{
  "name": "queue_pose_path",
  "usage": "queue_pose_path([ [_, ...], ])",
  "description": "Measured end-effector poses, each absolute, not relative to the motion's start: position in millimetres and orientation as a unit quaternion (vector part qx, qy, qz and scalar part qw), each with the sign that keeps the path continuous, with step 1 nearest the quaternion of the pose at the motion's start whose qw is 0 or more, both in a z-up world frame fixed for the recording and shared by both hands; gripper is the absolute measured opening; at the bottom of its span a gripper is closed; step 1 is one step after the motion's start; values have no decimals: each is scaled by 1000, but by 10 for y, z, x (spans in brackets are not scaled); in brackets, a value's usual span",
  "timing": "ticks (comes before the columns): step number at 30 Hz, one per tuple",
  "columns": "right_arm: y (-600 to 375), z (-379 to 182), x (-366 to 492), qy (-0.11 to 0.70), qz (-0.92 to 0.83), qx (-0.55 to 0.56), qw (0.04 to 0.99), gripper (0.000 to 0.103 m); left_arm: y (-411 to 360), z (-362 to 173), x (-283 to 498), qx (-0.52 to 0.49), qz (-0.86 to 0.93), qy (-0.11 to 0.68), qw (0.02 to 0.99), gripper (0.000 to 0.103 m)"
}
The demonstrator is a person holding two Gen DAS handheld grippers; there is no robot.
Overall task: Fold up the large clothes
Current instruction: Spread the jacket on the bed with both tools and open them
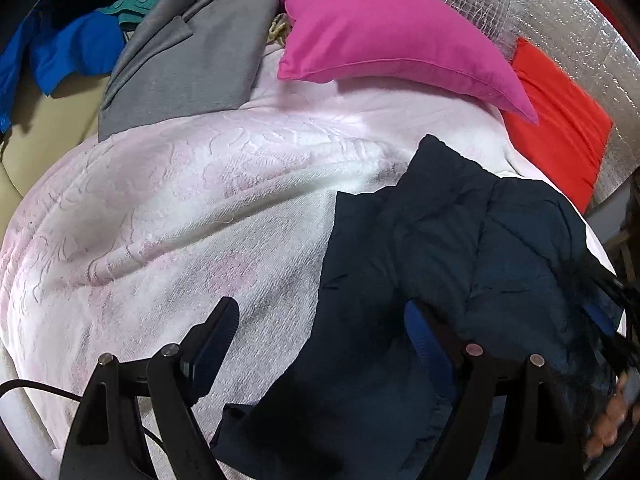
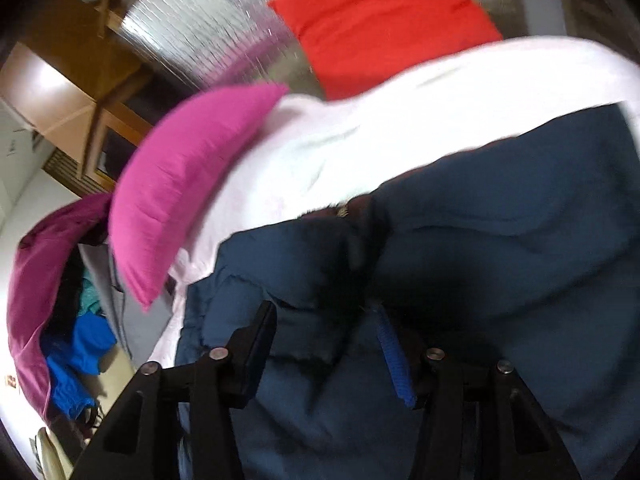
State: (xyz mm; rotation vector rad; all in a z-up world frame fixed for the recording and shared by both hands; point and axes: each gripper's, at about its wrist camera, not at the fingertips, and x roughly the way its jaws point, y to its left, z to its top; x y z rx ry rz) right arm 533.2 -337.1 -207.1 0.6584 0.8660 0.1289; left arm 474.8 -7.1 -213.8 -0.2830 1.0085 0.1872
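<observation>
A dark navy puffer jacket (image 1: 460,248) lies crumpled on a pale pink blanket (image 1: 180,200). My left gripper (image 1: 322,340) hangs open just above them. Its left finger is over the blanket and its right finger over the jacket, with the jacket's edge below the gap. In the blurred right wrist view, the jacket (image 2: 500,240) fills the lower right, with a dark fur trim (image 2: 336,280) near its middle. My right gripper (image 2: 326,346) is open above it. Puffy fabric bulges between its fingers, and I see no pinch. A hand (image 1: 608,424) shows at the far right of the left wrist view.
A magenta pillow (image 1: 392,28) and a red pillow (image 1: 560,120) lean against a silver foil panel (image 1: 580,20) at the back. A grey garment (image 1: 180,64) and blue clothes (image 1: 60,52) are piled at the back left. Wooden furniture (image 2: 80,60) stands beyond.
</observation>
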Motion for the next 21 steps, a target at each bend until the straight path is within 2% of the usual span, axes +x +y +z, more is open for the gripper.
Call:
queue_pose_path([
  [6,-4087,-1718,4535,352,10,296,888,68,51,-2112,4683,-145,95,477,862,85],
  [8,-4380,-1645,4227,339,-34,281,897,77,133,-2129,4673,-153,100,478,859,85],
  [13,-5017,-1852,3888,354,-79,337,869,77,323,-2265,4663,-192,88,492,845,85],
  [16,-5075,-2039,3876,370,-64,356,856,77,344,-2334,4670,-200,81,498,840,85],
  [19,-4961,-2264,3965,405,-50,349,844,76,313,-2349,4674,-189,75,496,844,85],
  [21,-4903,-2322,3968,416,-59,324,847,59,287,-2371,4688,-191,56,496,845,79],
])
